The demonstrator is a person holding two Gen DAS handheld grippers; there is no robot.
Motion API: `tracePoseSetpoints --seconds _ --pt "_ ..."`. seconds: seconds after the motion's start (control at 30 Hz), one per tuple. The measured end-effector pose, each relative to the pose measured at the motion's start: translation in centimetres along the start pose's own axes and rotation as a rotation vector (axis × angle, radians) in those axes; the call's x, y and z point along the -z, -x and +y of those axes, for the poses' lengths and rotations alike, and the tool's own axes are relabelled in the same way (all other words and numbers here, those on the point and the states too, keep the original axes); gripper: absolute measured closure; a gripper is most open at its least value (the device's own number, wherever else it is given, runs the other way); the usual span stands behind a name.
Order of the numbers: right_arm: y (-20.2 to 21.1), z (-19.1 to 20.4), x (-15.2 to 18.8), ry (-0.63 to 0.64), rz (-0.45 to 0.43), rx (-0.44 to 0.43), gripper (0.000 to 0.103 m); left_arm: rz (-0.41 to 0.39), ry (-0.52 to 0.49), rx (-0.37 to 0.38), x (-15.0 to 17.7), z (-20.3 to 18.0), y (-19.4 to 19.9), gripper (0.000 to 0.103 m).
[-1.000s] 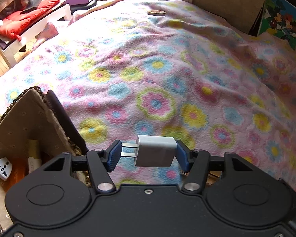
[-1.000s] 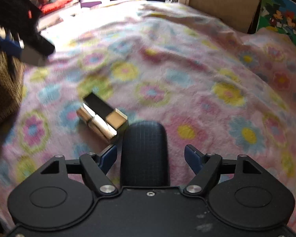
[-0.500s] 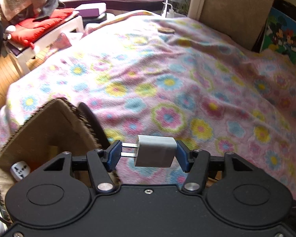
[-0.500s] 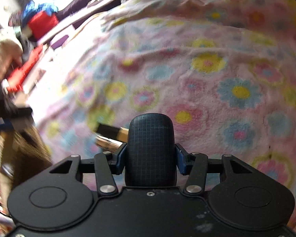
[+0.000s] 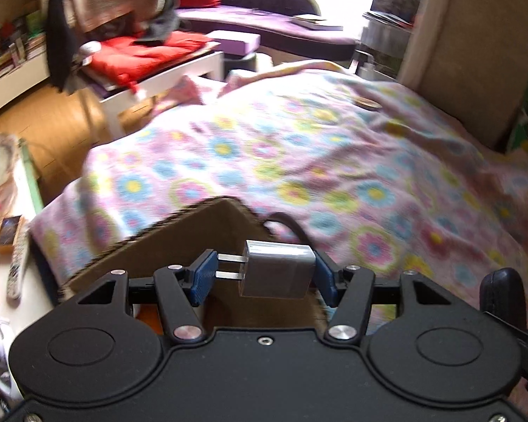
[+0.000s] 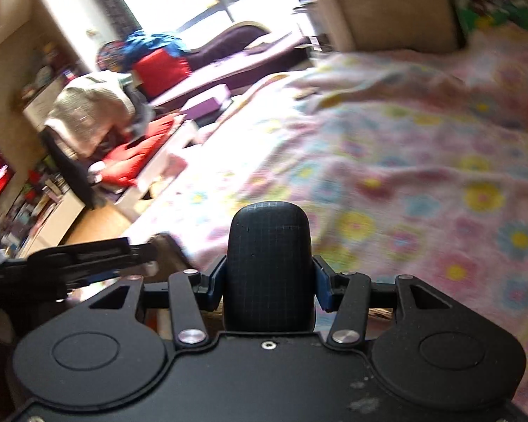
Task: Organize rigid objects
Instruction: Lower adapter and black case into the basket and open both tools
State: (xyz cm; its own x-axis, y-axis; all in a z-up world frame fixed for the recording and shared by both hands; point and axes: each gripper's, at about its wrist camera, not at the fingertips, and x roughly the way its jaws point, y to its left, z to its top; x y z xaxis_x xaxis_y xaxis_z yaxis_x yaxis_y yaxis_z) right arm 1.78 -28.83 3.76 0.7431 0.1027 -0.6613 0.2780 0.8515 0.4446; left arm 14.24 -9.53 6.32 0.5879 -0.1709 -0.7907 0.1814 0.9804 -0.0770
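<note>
Grey charger (image 5: pixel 278 274) clamped crosswise in the left gripper (image 5: pixel 263 277), prongs against one blue pad, body against the other. Carried over from above the flowered blanket (image 5: pixel 334 161) a second ago; now hangs just in front of the near rim of the brown box (image 5: pixel 193 232), with the box's opening below and behind the fingers (image 5: pixel 203 276). Looks ready for a drop into the box, judging by that position.

Black case (image 6: pixel 269 263), a second ago lying on the bed between parted fingers, now pinched on both sides by the right gripper (image 6: pixel 269 283) and lifted clear of the blanket. Fingers (image 6: pixel 322 288) closed tight on its flanks. Also seen at the right edge of the left view, close to the left tool. Means two items off the bed at once, both probably bound for the same box.

Edges: box rim raised and ragged, right under the charger; white bench (image 5: pixel 179 70) with a red cushion beyond the bed's far corner; bare floor between. Plenty of open blanket to the right. Tight spot only above the box, where both tools crowd together; better one drop at a time.
</note>
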Motion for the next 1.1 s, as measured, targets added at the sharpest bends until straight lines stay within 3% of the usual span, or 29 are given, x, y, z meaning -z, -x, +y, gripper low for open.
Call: tracePoseSetpoints --seconds 0.47,0.77,1.1 --pt "-3.9 12.7 0.5 0.196 0.006 -0.117 0.053 0.046 0.233 -0.154 0.8 11.3 -0.9 0.048" --pt "-7.2 15.7 3.2 0.301 0.035 -0.106 0.053 0.084 0.235 -0.173 1.9 12.6 -1.4 0.048" --pt "-8.2 15.6 4.2 0.352 0.015 -0.051 0.053 0.096 0.205 -0.173 1.6 11.7 -2.2 0.048"
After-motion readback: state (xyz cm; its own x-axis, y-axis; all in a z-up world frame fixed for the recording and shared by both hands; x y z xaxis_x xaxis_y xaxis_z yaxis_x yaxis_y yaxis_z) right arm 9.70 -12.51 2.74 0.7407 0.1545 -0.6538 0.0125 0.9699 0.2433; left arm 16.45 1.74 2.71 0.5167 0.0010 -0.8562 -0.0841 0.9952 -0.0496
